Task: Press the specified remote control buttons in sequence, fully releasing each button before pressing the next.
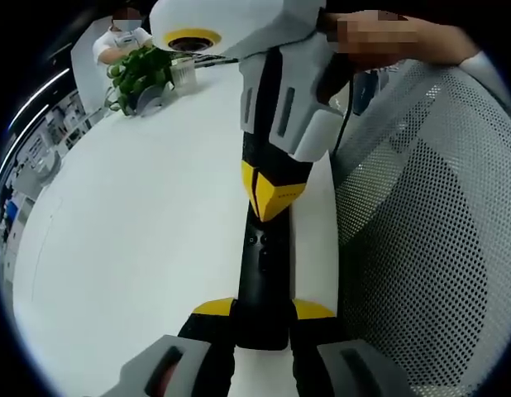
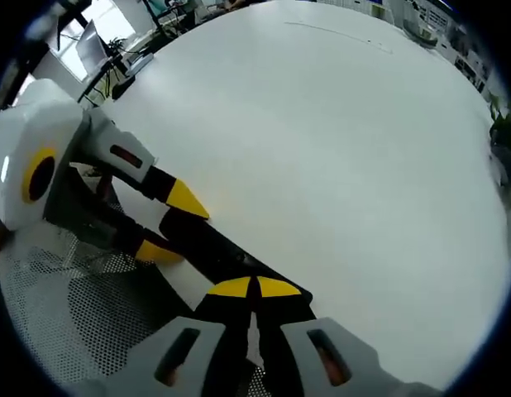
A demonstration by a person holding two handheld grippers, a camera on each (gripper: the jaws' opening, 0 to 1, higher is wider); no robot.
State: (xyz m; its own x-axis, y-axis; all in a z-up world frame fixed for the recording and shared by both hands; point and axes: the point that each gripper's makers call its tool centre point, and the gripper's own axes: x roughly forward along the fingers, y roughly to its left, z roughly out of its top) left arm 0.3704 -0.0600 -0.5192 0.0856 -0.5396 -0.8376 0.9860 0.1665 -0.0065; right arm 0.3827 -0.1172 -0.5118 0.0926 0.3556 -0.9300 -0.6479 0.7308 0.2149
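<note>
Your left gripper [image 1: 264, 318] clamps the near end of the long black plastic remote control [image 1: 262, 281], one yellow-tipped jaw on each side. The remote lies along the edge of the round white table [image 1: 140, 223], next to the white perforated mesh chair back [image 1: 429, 248].

Your right gripper [image 2: 254, 288] has its yellow tips pressed together (no gap between them), pointed tip set down on the remote's upper face [image 2: 214, 248]; whether a button is depressed under it you cannot tell.

At the table's far side: a green leafy potted plant [image 1: 140, 74] beside a clear glass [image 1: 183, 76].
</note>
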